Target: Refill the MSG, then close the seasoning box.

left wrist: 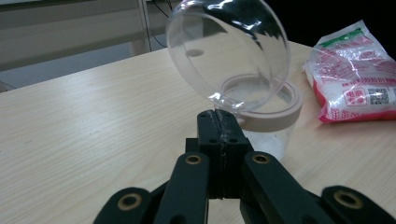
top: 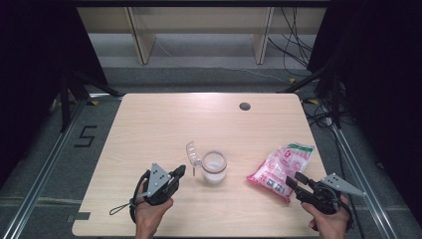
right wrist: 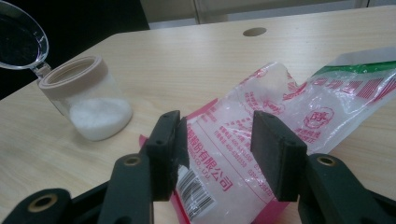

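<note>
a pale wood-grain bench [top: 149, 119] with rounded corners, its far half bare. near the right edge lies a crinkly pink-and-white plastic bag [top: 281, 168] of white granules, its corner between the right gripper's [top: 292, 180] spread fingers [right wrist: 273, 154]. at centre a clear round jar [top: 214, 168] with a beige rim holds white granules. the left gripper's [top: 181, 171] fingers [left wrist: 219, 135], pressed together, pinch its clear domed lid [top: 193, 154].

Left gripper [top: 180, 173] has its jaws pressed together; right gripper [top: 293, 179] stands half spread.

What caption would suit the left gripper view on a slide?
Left gripper pinching the tab of a clear hinged lid, holding it open above a jar beside a pink bag.
</note>
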